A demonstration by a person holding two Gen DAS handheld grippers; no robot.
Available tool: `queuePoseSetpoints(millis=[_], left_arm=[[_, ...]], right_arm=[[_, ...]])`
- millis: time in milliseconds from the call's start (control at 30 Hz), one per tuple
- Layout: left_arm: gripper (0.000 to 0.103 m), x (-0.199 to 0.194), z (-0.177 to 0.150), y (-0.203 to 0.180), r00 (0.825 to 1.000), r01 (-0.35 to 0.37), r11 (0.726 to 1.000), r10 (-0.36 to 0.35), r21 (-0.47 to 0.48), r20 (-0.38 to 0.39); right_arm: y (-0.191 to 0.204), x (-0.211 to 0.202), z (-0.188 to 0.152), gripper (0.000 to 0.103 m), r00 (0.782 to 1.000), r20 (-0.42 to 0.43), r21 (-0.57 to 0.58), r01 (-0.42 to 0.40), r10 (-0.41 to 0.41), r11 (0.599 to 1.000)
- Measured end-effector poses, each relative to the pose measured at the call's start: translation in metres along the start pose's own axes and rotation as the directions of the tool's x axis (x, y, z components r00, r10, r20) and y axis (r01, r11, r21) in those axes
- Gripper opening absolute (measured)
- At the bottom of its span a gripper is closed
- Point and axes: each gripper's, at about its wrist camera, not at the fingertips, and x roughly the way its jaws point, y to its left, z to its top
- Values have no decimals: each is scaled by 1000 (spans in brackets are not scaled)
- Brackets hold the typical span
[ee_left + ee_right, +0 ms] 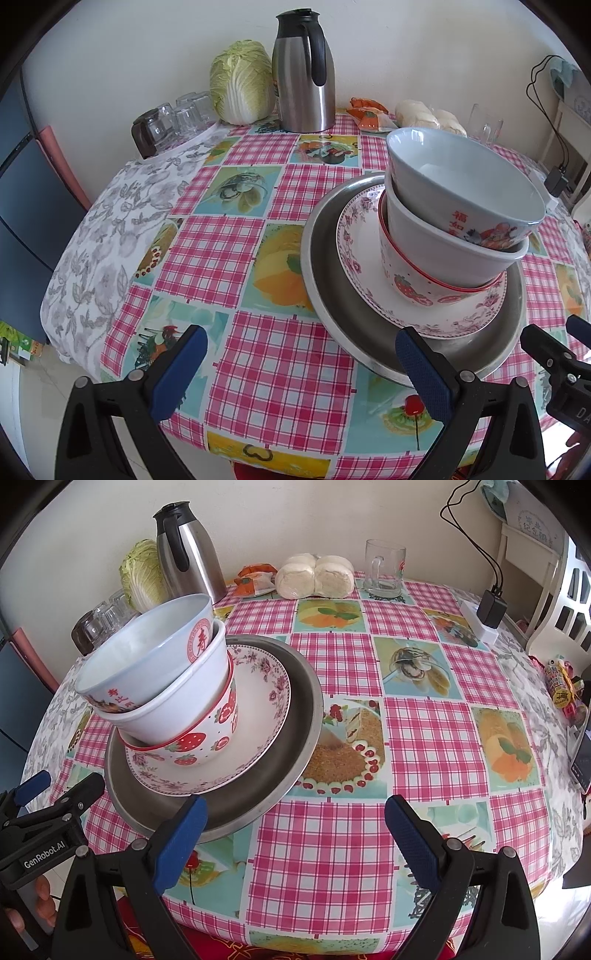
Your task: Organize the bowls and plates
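Bowls (454,221): three nested, leaning, on floral plate (354,258) inside metal pan (325,295) near table's front edge | left gripper (301,373): jaws spread wide, empty, right finger just beside pan rim | right gripper (295,838): jaws spread, empty, left finger at pan rim | behind: thermos (303,74), cabbage (242,86), glass mug (384,568) | checked tablecloth (258,354)

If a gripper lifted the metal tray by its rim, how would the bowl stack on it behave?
Probably top-heavy: three nested bowls lean sideways on the floral plate. They look glazed, so likely slippery and breakable. Tilting the metal tray could slide or topple them.
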Motion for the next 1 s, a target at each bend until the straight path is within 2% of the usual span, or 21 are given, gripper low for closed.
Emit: queuePoseSetpoints(millis=[1000], left_arm=[[103, 4, -1, 4, 1000, -15, 1000, 15, -12, -13]], right_arm=[[0, 2, 0, 97, 1000, -5, -2, 1, -1, 1000]])
